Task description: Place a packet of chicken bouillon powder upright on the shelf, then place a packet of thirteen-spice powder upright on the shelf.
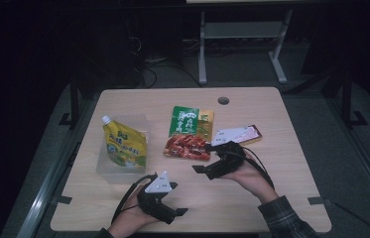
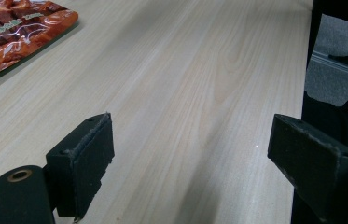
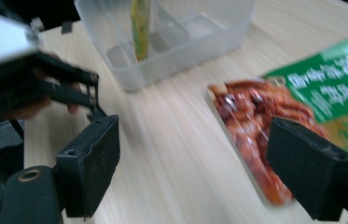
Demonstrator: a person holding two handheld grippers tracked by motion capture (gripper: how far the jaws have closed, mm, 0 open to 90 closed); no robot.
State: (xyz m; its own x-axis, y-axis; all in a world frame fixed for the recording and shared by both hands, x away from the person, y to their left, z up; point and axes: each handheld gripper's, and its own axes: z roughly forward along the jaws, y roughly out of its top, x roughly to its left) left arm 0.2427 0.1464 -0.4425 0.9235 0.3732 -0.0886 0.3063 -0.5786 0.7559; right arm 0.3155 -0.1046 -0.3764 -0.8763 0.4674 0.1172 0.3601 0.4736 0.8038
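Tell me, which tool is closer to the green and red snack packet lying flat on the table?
Right. The right tool sits open just beside the green and red snack packet, while the left tool is down near the table's front edge.

The light wooden table (image 1: pixel 291 163) lies bare along its whole near edge, in front of the red-and-green flat snack packet (image 1: pixel 188 135), and a gripper could pass there freely. Left of that packet, the clear plastic box (image 1: pixel 104 167) with the yellow spouted pouch (image 1: pixel 124 144) standing in it blocks the way. Just right of the packet a small red-and-white flat pack (image 1: pixel 246 135) lies low. Beyond the packet, the far strip stays open up to a round cable hole (image 1: pixel 223 100).
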